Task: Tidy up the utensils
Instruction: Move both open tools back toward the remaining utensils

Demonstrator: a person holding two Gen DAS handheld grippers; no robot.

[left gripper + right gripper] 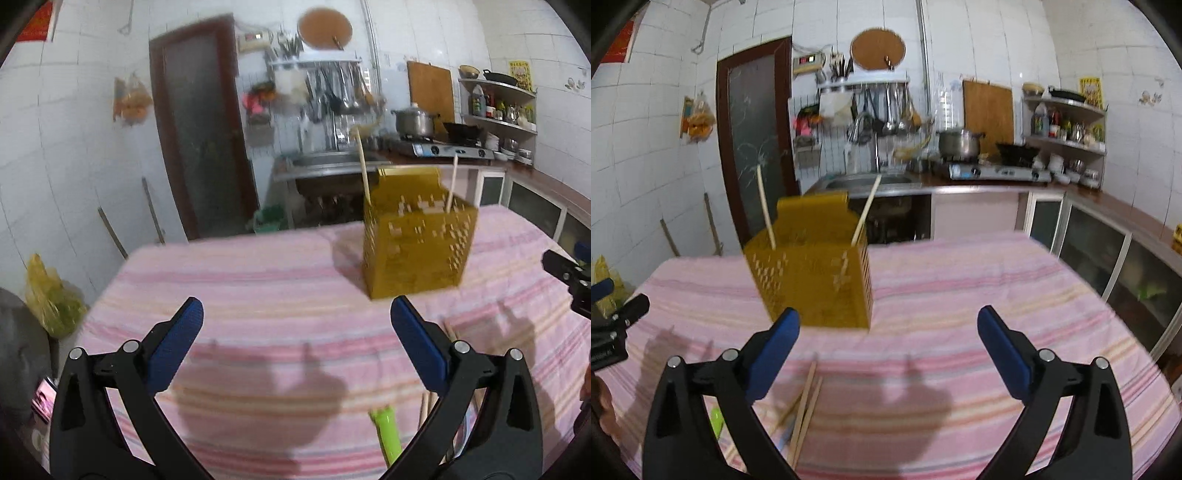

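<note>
1. Left gripper (295,317): fingers (177,343) spread wide, nothing between them; it hangs over the near part of the tabletop (258,280), which is covered in pink striped cloth.
2. Green-handled utensil (386,432): lies flat near the near edge, just right of the left gripper's open gap (only the handle shows, so its kind cannot be told). Probably a next item to collect.
3. Loose chopsticks (807,410): several lie flat on the cloth towards the near edge, between the two grippers and partly under the right gripper's left finger. Not yet sorted.
4. Yellow holder (417,240): a perforated box standing upright towards the far edge, well apart from the loose items. Two chopsticks (364,166) stand in it, leaning against its walls; this is judged the destination.
5. Right gripper (888,328): fingers (1001,350) also wide and empty, aimed at bare cloth right of the holder.
</note>
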